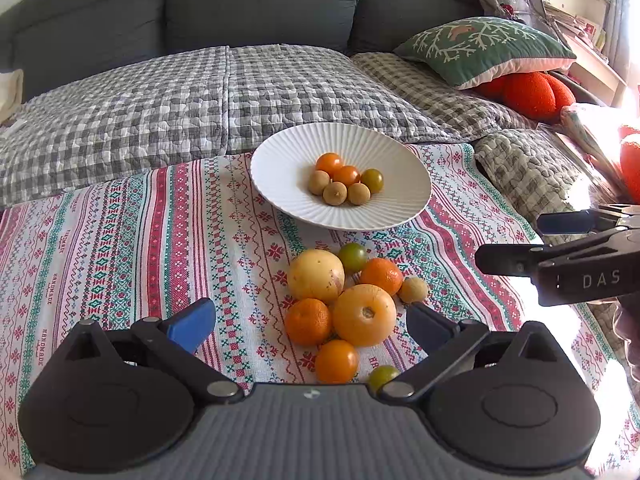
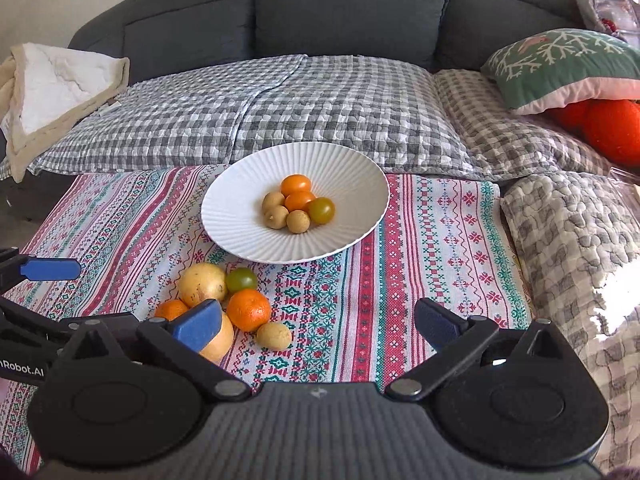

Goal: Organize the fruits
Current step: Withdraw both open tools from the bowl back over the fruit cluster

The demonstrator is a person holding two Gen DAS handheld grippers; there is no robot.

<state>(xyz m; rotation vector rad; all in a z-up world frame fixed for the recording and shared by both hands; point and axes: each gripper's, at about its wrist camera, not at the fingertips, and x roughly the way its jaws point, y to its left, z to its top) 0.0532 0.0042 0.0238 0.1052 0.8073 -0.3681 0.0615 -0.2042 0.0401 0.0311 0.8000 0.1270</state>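
A white ribbed plate (image 1: 280, 152) (image 2: 224, 200) at the far side of the patterned cloth holds two orange tomatoes, a green tomato (image 1: 372, 180) and three brown longans (image 1: 335, 193). In front of it lies a loose pile: two large yellow fruits (image 1: 364, 315) (image 1: 315, 275), two mandarins (image 1: 381, 275) (image 2: 248, 309), small tomatoes and a longan (image 2: 274, 336). My left gripper (image 1: 310, 322) stands open just before the pile, with nothing held. My right gripper (image 2: 318, 322) (image 1: 510, 240) is open to the pile's right, empty, its left fingertip (image 2: 198, 326) covering part of a yellow fruit.
The striped cloth (image 2: 420, 240) covers a low table set against a grey sofa with checked quilts (image 1: 160, 120). A green cushion (image 1: 484, 48) and red-orange plush (image 1: 528, 94) lie at the right, a folded cream blanket (image 2: 60, 84) at the left.
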